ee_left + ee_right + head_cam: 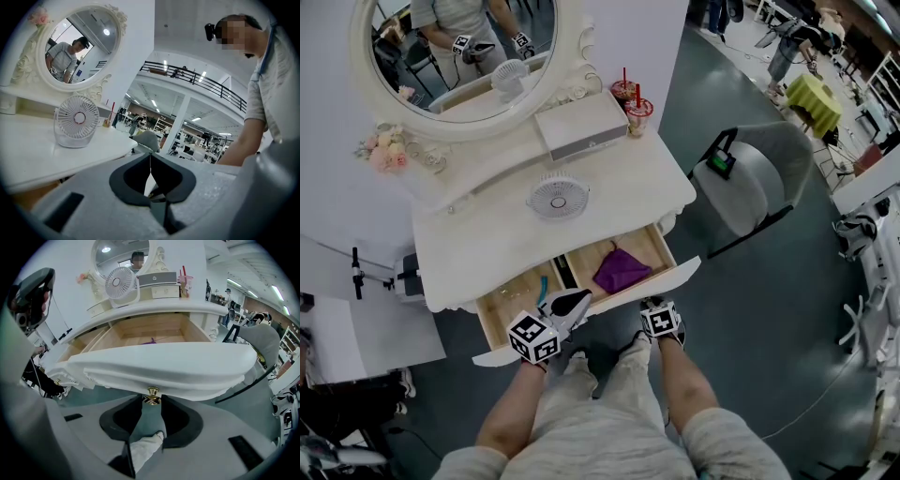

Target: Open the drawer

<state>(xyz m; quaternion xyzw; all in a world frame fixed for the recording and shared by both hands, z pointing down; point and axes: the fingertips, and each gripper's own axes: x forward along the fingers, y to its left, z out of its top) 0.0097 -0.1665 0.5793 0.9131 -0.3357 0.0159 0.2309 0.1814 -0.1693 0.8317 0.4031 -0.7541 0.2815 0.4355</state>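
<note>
Drawer (187, 364): stands well out from under the white vanity table (487, 253), with both wooden compartments showing; a purple cloth (622, 270) lies in the right one
Drawer front: a long white curved panel that runs side to side across the right gripper view and slants from lower left to upper right in the head view
Knob (152, 393): small and brass, at the middle of the front's lower edge, sticking out towards the person
Right gripper (152, 400): tilted steeply down, its two dark pads closed on the knob from either side – a grip at the very tips
Left gripper (577, 302): jaws pressed together on nothing, held roughly level above the drawer's left half and touching no part of it
Relation that counts: the knob lies straight ahead of the right claw, at its tips, and the drawer slides at right angles to the front's long axis – away from the table and towards the person's legs
Nearer hand: the right, already on the knob; the left is beside it, with no part in the pull
Progress: by the look of it the opening is nearly or wholly done
Next move: at most a short further pull along the same line, then letting go
Risk: the knob is small, so a sideways tug could slip it out of the pads
</note>
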